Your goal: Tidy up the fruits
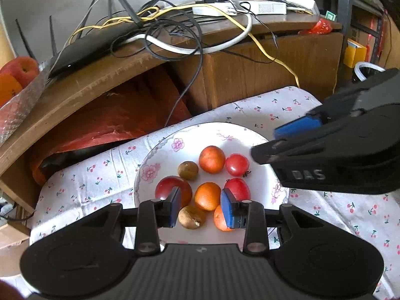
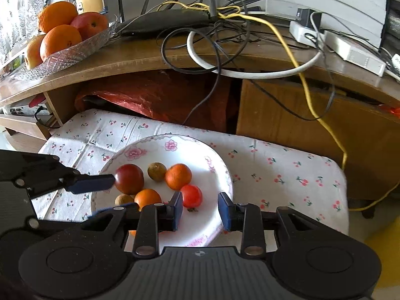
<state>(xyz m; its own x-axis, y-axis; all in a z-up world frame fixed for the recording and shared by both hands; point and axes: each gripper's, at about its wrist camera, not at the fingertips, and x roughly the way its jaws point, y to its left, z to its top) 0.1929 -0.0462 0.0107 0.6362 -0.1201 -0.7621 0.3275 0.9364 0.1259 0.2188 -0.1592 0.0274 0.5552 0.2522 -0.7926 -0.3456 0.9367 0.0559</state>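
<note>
Hovering over the plate (image 1: 160, 150), the left tool (image 1: 201, 206) has its blue pads spread moderately wide with nothing between them; a small orange (image 1: 207, 196) and a brown fruit (image 1: 192, 217) show in the gap below. The right tool (image 2: 200, 208) also stands open and empty, low over the near right part of the plate (image 2: 220, 165), its left pad close by a red fruit (image 2: 191, 195). In the left wrist view the right tool (image 1: 270, 145) comes in from the right, above the plate rim.

The plate is white with pink flowers and sits on a cushion (image 1: 82, 175) covered in cherry-print cloth. The cushion's far edge runs just in front of a wooden table (image 2: 150, 57). Bare cloth lies left and right of the plate, more on the right (image 2: 287, 175).

On the plate, all loose and near the middle: three red fruits, three oranges, two brown ones. The big dark red one (image 2: 129, 178) lies at the left, where the left tool's pad tip (image 2: 110, 178) looks to touch it. The far half of the plate is bare.

On the table's left end, a glass dish (image 2: 75, 50) holds oranges (image 2: 60, 41) and an apple (image 2: 91, 25). A router (image 2: 162, 21) and tangled cables (image 2: 225, 50) crowd the rest.
</note>
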